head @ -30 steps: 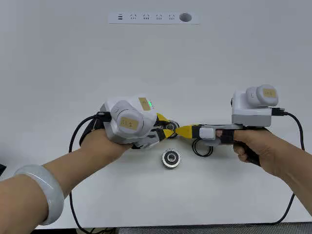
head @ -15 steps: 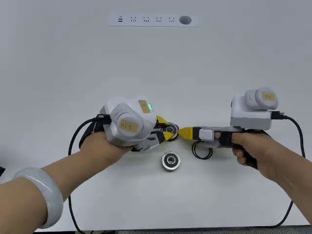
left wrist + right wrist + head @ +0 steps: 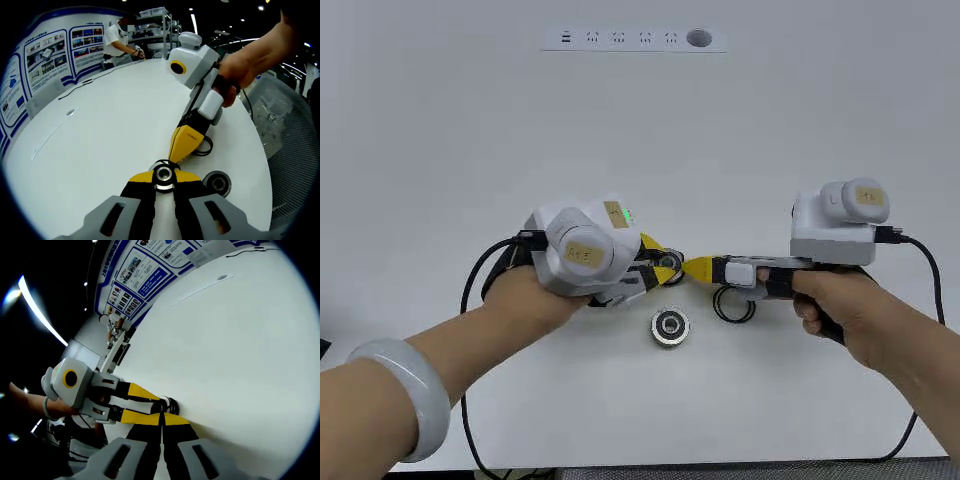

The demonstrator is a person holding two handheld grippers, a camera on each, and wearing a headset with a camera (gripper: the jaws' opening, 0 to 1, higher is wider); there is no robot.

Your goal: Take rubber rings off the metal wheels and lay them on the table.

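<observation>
We judge the stripping step to be in hand, on the first of the two wheels in sight. The left gripper (image 3: 658, 270) has its jaws clamped on a small metal wheel (image 3: 164, 174), held just above the table (image 3: 770, 150) near the middle of the bench. The right gripper (image 3: 161, 417) comes at it nose-on, jaws together, the yellow tips touching the wheel's edge. In the left gripper view a thin black rubber ring (image 3: 161, 162) sits around the wheel and looks lifted on the side facing those tips (whether rubber is really nipped between them, we cannot tell).

The next move, as we read it, calls for the right gripper to draw the ring sideways off the rim while the left holds the wheel steady, then to set the ring down.

A likely spot is beside the loose rings (image 3: 733, 306) lying on the table, right under the right gripper's body. A second wheel (image 3: 670, 326) lies flat on the table just in front of the two grippers, apart from both.

Nothing blocks the pull itself, though the loose rings sit close to any path down. The black cables (image 3: 470, 290) trail behind each hand, and a power strip (image 3: 635, 38) lies at the far edge, well apart.
</observation>
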